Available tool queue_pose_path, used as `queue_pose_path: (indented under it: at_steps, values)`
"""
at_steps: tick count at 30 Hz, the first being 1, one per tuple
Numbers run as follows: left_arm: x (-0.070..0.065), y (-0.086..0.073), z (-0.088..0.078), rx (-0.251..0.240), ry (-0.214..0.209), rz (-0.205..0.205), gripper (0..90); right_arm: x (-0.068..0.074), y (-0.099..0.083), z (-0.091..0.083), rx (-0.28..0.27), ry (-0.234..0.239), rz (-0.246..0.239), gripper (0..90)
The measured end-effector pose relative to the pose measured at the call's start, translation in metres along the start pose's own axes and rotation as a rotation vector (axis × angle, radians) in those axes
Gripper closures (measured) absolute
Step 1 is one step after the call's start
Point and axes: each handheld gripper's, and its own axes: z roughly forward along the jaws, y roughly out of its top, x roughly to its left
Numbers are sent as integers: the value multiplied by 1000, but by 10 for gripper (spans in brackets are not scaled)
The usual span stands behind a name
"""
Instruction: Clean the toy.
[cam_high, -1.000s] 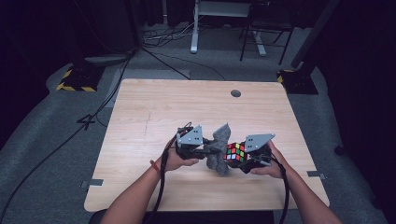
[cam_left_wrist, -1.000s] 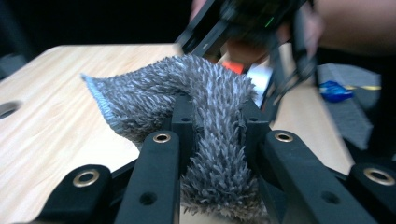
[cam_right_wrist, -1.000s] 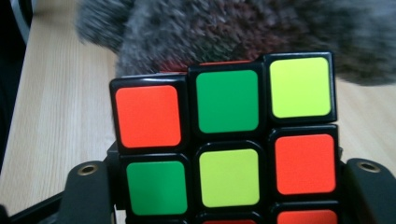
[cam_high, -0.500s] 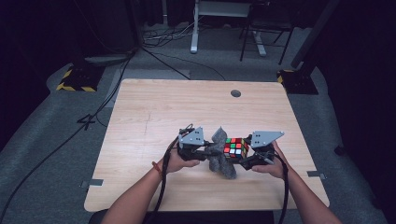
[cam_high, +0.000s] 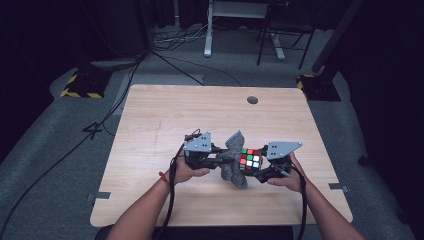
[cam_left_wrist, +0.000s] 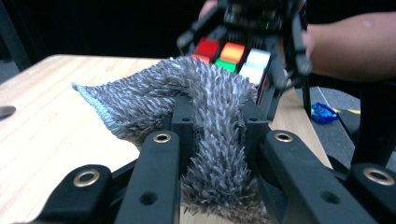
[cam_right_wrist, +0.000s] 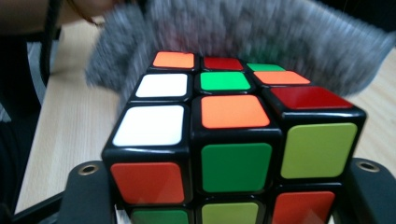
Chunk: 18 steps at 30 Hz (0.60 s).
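Note:
A scrambled puzzle cube (cam_high: 250, 160) is held above the wooden table (cam_high: 165, 120), with my right gripper (cam_high: 261, 169) shut on it; in the right gripper view the cube (cam_right_wrist: 231, 135) sits between the two jaws. A shaggy grey cloth (cam_high: 234, 159) is pinched in my left gripper (cam_high: 220, 159), which is shut on it. In the left gripper view the cloth (cam_left_wrist: 205, 116) bunches between the jaws and presses against the cube (cam_left_wrist: 233, 56) just beyond. The cloth (cam_right_wrist: 261, 32) also drapes behind the cube in the right gripper view.
A round grommet hole (cam_high: 252, 100) lies near the table's far edge. Black cables trail from both grippers over the near edge. Beyond the table stand a desk leg (cam_high: 207, 30) and chair legs (cam_high: 280, 45) on grey carpet.
The right gripper has carried the cube leftward against the cloth. The cloth has shifted slightly, rubbing along the cube's side. The left hand has stayed almost in place.

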Motion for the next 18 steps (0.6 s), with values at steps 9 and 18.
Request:
queue_pose_path:
  at_steps: [9, 18]
  values:
    - [-2, -7, 15, 74, -21, 4, 746, 1, 3, -6, -91, 18, 14, 335]
    - [-4, -7, 17, 72, -9, 0, 746, -1, 1, -6, -95, 5, 27, 335]
